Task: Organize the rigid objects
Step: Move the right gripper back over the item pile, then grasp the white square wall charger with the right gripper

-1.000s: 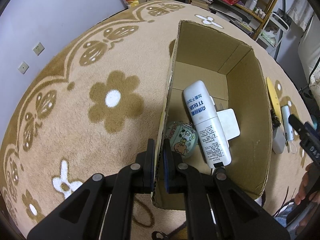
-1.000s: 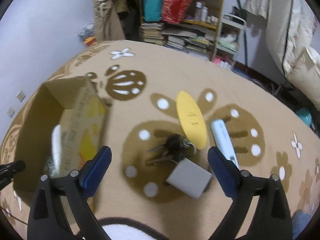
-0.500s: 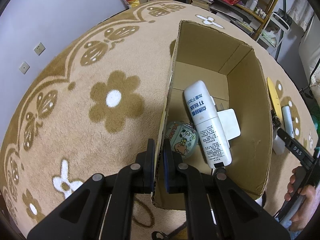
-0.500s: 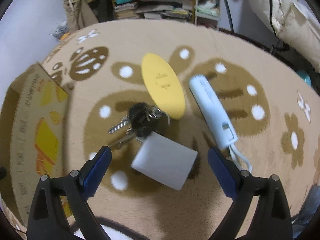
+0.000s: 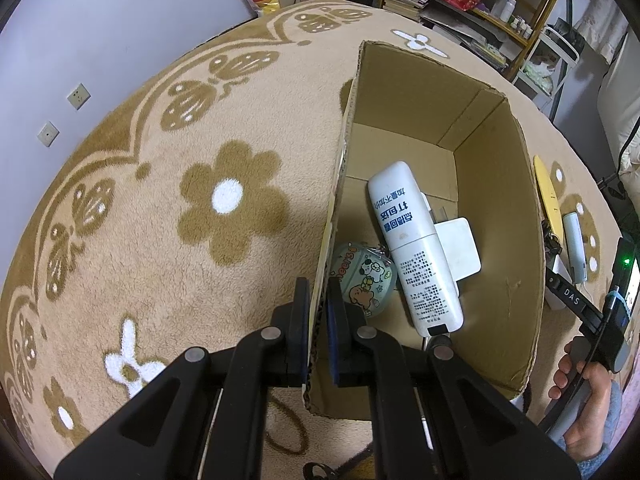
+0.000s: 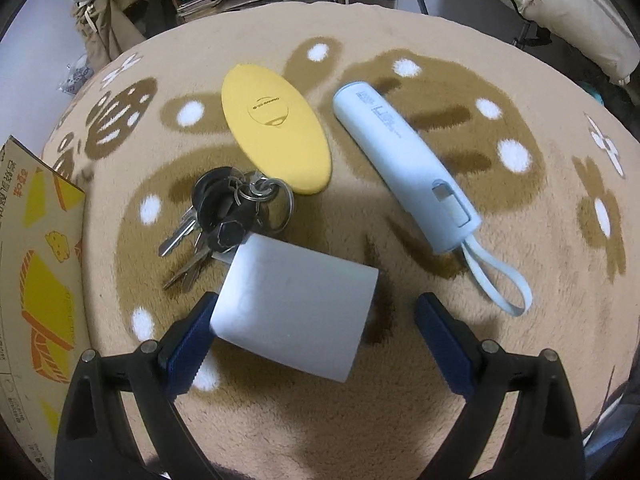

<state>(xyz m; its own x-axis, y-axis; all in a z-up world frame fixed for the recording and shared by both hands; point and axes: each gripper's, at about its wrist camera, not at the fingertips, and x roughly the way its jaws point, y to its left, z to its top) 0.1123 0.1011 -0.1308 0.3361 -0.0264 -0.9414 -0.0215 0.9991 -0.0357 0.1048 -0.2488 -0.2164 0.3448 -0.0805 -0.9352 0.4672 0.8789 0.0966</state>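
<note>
While the left gripper point(image 5: 318, 312) clamps the cardboard box point(image 5: 496, 184) wall, steeply downward, the right gripper point(image 6: 316, 336) hangs wide open, empty, astride a white block point(image 6: 296, 308).

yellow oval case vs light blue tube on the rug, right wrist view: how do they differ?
The yellow oval case is flat and wide; the light blue tube is a rounded, narrow cylinder. The tube trails a loop strap from its near end; the case has none. The case's near end lies against the key bunch; the tube lies apart from it. Both lie flat on the rug, outside the cardboard box, untouched by the right gripper.
</note>
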